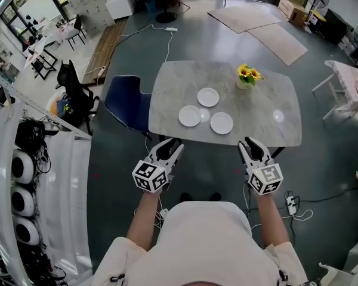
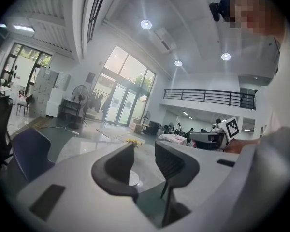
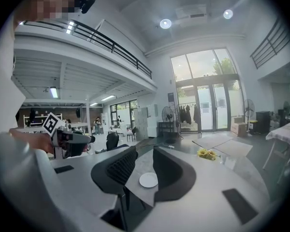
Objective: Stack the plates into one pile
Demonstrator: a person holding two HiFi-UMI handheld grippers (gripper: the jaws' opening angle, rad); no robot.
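Three white plates lie apart on the grey marble table (image 1: 268, 94): one at the back (image 1: 208, 96), one at the front left (image 1: 190, 115), one at the front right (image 1: 221, 123). My left gripper (image 1: 170, 148) and right gripper (image 1: 251, 147) hover side by side short of the table's near edge, both open and empty. In the left gripper view the jaws (image 2: 145, 151) stand apart, with a bit of a plate (image 2: 134, 178) showing between them on the table beyond. In the right gripper view the open jaws (image 3: 145, 157) frame another plate (image 3: 148, 180) farther off.
A small vase of yellow flowers (image 1: 247, 76) stands at the table's back. A blue chair (image 1: 128, 103) sits at the table's left edge. A power strip (image 1: 291, 204) with cables lies on the floor to my right. A white table (image 1: 349, 88) stands far right.
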